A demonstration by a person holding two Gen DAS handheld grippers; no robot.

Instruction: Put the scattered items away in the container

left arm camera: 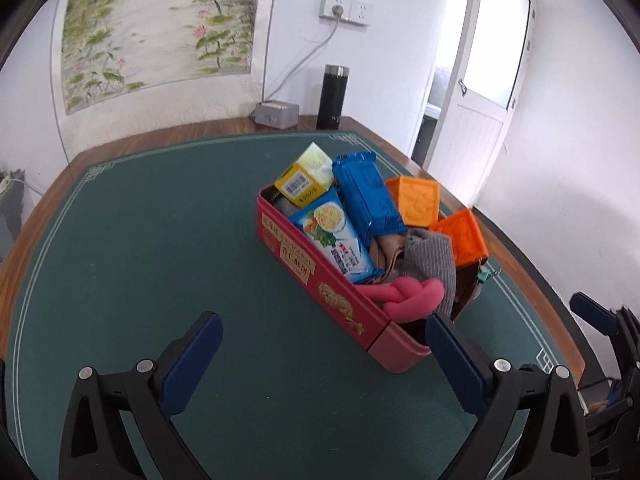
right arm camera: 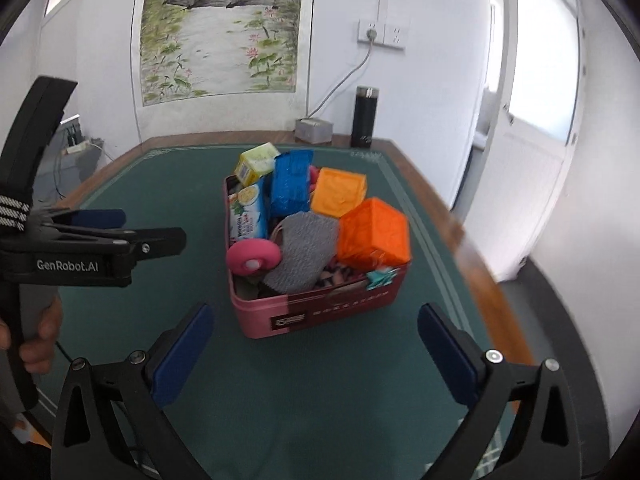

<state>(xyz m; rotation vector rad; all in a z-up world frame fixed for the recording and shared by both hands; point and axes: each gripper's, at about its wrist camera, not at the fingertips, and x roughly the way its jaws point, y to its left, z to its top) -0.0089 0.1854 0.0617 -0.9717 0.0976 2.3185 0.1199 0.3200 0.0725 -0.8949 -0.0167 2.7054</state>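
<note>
Full red tin [right arm camera: 320, 312] on green tabletop [right arm camera: 320, 420].
Left hand-held gripper [right arm camera: 156, 228], 9 o'clock, reads "GenRobot.AI", spread empty; right hand-held gripper [right arm camera: 314, 344] also released.

Two near, downward-angled wrist views sharing the red tin [left arm camera: 320, 280] [right arm camera: 316, 312].

Left gripper [left arm camera: 324, 344] is hanging wide open, blue pads spread, holding nothing. Right gripper [right arm camera: 314, 338] is doing likewise, jaws apart and empty. A hand [right arm camera: 38, 340] is gripping the left tool's handle.
</note>
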